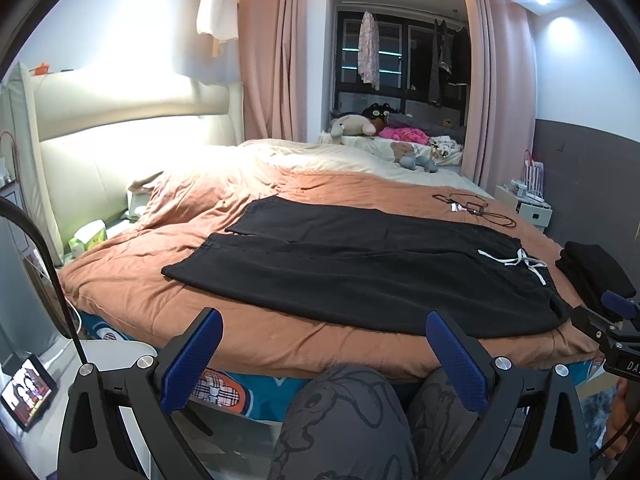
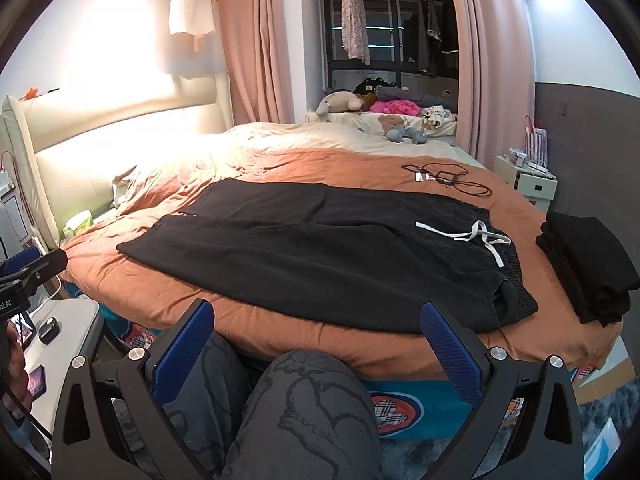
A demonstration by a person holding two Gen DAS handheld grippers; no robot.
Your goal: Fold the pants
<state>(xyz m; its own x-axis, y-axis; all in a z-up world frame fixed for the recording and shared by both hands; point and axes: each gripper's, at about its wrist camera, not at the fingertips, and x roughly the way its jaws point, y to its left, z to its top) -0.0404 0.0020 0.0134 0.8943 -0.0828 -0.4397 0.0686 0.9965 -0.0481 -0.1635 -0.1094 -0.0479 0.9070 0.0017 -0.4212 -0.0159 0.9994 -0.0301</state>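
Black pants (image 1: 360, 268) lie spread flat on the orange duvet (image 1: 280, 184), legs to the left, waistband with a white drawstring (image 1: 520, 260) to the right. They also show in the right wrist view (image 2: 320, 256), with the drawstring (image 2: 476, 236). My left gripper (image 1: 324, 344) is open and empty, held off the bed's near edge above the person's knees. My right gripper (image 2: 318, 336) is open and empty, likewise short of the bed edge. The right gripper's tip shows in the left wrist view (image 1: 616, 308).
A folded stack of black clothes (image 2: 588, 268) sits at the bed's right edge. A black cable with a device (image 2: 444, 180) lies on the duvet beyond the pants. A bedside table (image 2: 60, 328) with small devices stands to the left. The person's knees (image 2: 304, 408) are below the grippers.
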